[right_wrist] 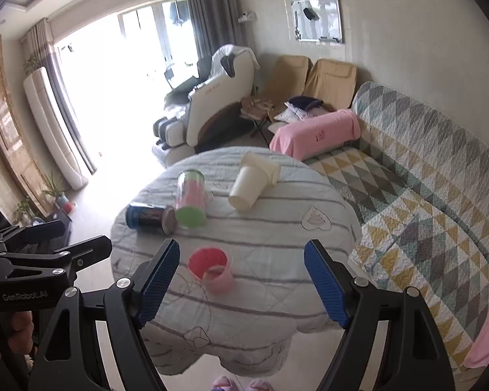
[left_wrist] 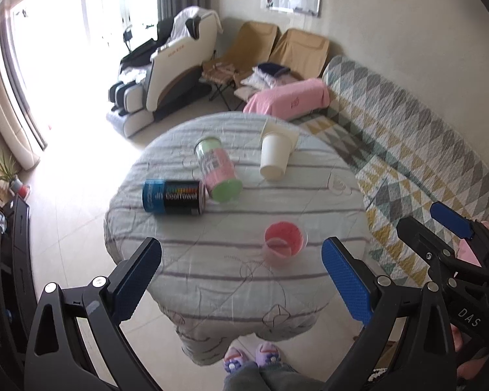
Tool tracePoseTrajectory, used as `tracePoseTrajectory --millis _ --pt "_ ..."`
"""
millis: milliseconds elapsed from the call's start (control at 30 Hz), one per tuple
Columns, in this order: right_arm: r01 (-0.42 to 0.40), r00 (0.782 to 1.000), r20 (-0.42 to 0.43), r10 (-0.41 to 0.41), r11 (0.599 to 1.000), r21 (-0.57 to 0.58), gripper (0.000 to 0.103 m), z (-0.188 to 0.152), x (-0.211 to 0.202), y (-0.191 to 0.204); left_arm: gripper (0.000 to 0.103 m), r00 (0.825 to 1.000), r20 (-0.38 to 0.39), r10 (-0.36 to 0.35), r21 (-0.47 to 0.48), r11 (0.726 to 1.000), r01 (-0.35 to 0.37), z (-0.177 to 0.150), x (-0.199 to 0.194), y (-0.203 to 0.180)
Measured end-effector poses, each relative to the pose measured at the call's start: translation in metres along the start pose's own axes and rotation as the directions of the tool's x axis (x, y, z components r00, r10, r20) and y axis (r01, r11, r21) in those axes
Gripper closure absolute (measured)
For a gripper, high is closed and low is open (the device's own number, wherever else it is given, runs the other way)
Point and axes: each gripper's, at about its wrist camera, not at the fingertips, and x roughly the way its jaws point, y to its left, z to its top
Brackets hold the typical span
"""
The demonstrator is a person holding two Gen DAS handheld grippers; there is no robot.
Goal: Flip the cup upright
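Approach stage, nothing gripped. Pink cup (right_wrist: 211, 268) on its side near front of round table (right_wrist: 277, 228), mouth facing away. Right gripper (right_wrist: 243, 282) above it, jaws wide apart; left gripper (left_wrist: 241, 275) likewise agape, empty. Next, likely: descend, pinch cup wall, rotate upright.

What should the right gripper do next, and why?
Probably lower the right gripper toward the pink cup. The cup lies on its side on the table, between the open fingers but not yet touched.
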Motion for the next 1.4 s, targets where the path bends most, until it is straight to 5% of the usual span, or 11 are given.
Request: tracePoseTrajectory --millis 633,1400 --pt "0.031 0.985 0.173 -0.025 0.999 -0.033 0.023 0.010 -0.033 0.003 0.003 0.976 0.217 0.025 0.036 0.999 -0.034 0.013 -0.035 -0.014" --pt "0.035 0.981 0.195 -0.021 0.997 -0.072 0.023 0.011 -0.034 0.006 0.003 0.964 0.262 0.030 0.022 0.999 -0.037 0.023 -0.042 -0.014"
